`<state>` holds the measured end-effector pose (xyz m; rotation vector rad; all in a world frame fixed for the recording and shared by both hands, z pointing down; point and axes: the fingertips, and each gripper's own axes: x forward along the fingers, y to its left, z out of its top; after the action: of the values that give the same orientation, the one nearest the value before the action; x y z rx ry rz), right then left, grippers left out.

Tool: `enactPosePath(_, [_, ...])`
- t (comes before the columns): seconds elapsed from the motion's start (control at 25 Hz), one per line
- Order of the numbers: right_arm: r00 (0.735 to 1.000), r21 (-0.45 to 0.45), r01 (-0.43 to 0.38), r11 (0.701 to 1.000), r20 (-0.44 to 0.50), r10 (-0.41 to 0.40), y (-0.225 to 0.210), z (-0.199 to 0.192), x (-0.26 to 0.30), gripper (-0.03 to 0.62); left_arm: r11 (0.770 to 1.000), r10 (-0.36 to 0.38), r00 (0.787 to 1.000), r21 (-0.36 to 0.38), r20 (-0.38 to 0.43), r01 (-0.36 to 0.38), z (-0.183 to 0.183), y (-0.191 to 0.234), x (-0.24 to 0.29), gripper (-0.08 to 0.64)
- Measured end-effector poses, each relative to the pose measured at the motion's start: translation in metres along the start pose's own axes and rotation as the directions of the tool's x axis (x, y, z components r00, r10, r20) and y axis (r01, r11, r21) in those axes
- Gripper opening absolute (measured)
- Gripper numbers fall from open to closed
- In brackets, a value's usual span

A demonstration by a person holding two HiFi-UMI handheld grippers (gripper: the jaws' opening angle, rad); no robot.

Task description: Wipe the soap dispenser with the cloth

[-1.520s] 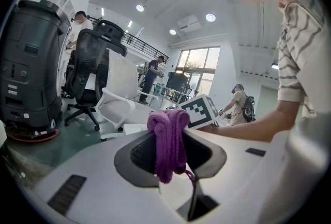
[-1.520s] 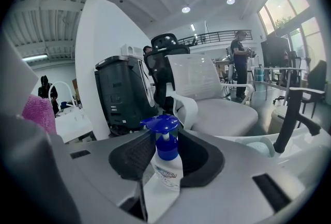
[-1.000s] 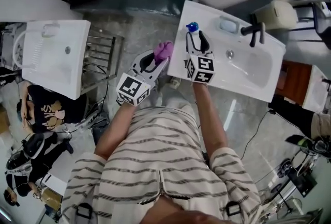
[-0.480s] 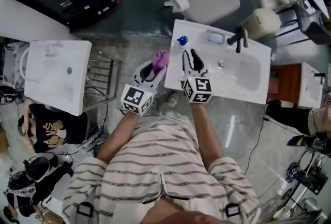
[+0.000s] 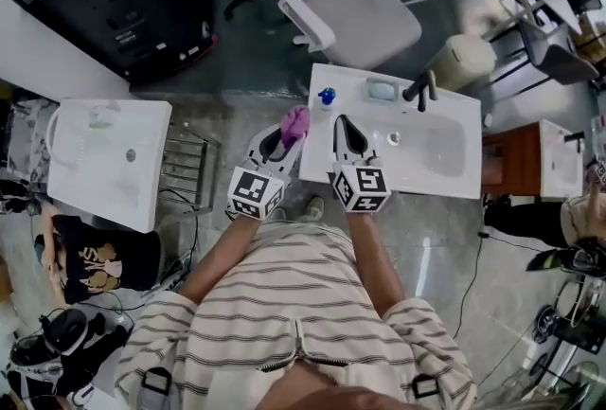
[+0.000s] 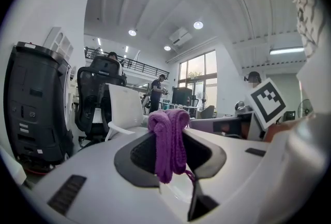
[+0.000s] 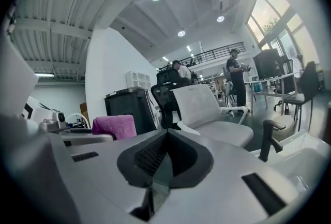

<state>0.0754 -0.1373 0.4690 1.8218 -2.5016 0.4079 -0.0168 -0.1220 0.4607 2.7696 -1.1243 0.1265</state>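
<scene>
The sink (image 5: 428, 179) carries its obstacles along the far rim: the soap dispenser (image 5: 327, 97) at the left corner, a soap dish (image 5: 381, 90) near it, then the black tap (image 5: 421, 88). The basin and the near rim to the right lie open from above and from the front. A white chair (image 5: 355, 6) stands close behind the sink. On the left, a metal rack (image 5: 185, 173) stands on the floor between this sink and a second sink (image 5: 95, 181).

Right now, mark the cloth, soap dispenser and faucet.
cloth (image 5: 294, 123): head view, middle of the purple bunch.
soap dispenser (image 5: 327, 97): head view, its blue top.
faucet (image 5: 419, 89): head view, middle of the black body.
</scene>
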Motion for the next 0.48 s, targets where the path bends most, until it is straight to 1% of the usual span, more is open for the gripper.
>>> enactPosePath(0.16, [1.0,-0.005,-0.001,1.0,0.029,0.001,0.005,0.013,-0.008,-0.003,1.0,-0.006,1.0,0.016,0.024,0.005,0.009,-0.002,0.003,0.117])
enactPosePath(0.28, [0.999,0.012,-0.005,1.0,0.038,0.005,0.007,0.016,-0.015,-0.003,1.0,-0.007,0.999,0.027,0.035,0.006,0.014,-0.004,0.002,0.117])
enactPosePath(0.48, [0.998,0.011,0.016,1.0,0.057,-0.016,-0.001,0.023,-0.024,-0.003,0.999,-0.006,0.999,0.046,0.054,0.003,0.022,-0.007,0.004,0.117])
